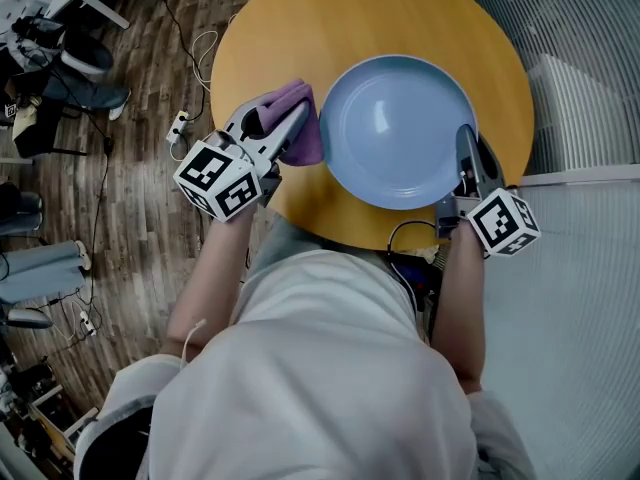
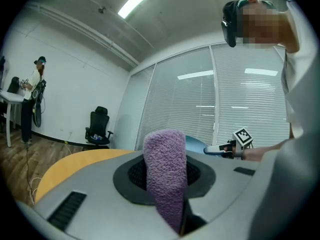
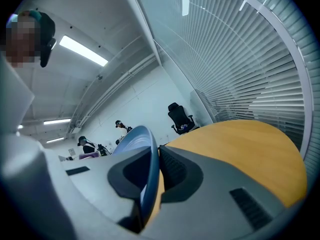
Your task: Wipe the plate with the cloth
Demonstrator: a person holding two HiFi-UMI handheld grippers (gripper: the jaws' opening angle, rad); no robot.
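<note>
Round yellow counter (image 1: 400, 8) carries blue plate (image 1: 400, 133), its near-right rim clamped in right gripper (image 1: 467, 146). Left gripper (image 1: 290, 128) pinches purple cloth (image 1: 308, 143) beside the plate's left edge. Cloth looks soft and light; plate stiff, slick, breakable, best held by the rim.

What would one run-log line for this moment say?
right gripper: shut on blue plate, at rim | left gripper: shut on purple cloth, beside plate's left edge | table: round, wooden
</note>
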